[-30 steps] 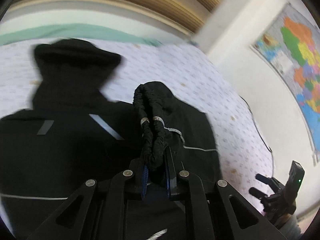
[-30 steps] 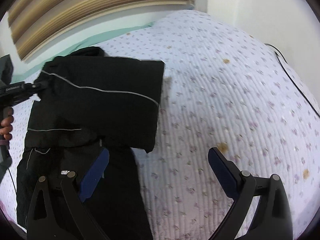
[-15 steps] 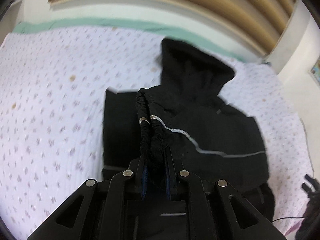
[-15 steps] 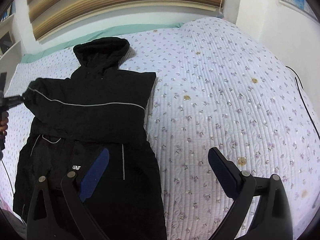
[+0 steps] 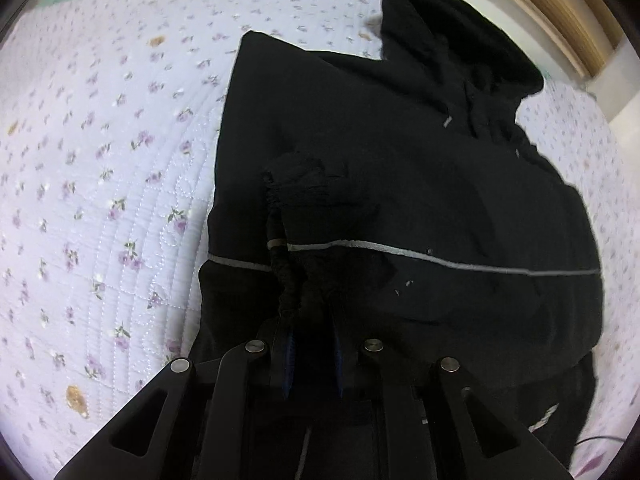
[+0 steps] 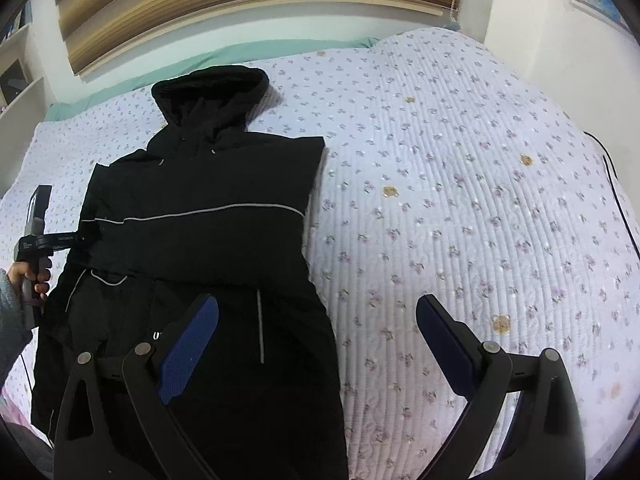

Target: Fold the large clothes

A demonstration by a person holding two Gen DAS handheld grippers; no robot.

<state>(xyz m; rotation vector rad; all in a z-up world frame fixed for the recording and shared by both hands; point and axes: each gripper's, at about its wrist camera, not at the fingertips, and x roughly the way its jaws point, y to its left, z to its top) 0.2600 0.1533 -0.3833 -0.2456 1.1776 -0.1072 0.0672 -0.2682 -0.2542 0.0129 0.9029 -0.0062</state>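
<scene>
A black hooded jacket (image 6: pixel 200 184) lies flat on the bed, hood (image 6: pixel 212 92) toward the wall. One sleeve with a grey reflective stripe is folded across the chest. My left gripper (image 5: pixel 313 344) points steeply down over the jacket's left edge, with the bunched sleeve cuff (image 5: pixel 296 280) between its blue pads; its jaws are opening slightly. In the right wrist view the left gripper (image 6: pixel 84 236) sits at the jacket's left side. My right gripper (image 6: pixel 316 300) hovers wide open over the jacket's lower right edge, holding nothing.
A floral quilted bedspread (image 6: pixel 460 220) covers the bed, with much of it bare to the right of the jacket. A dark cable (image 6: pixel 624 208) runs along the bed's right edge. A person's hand (image 6: pixel 36 276) grips the left tool. Wooden blinds (image 6: pixel 240 0) hang behind.
My left gripper carried the cuff across the jacket toward its left side and sank low, so the sleeve now lies over the chest. The right gripper drew back a little, still open.
</scene>
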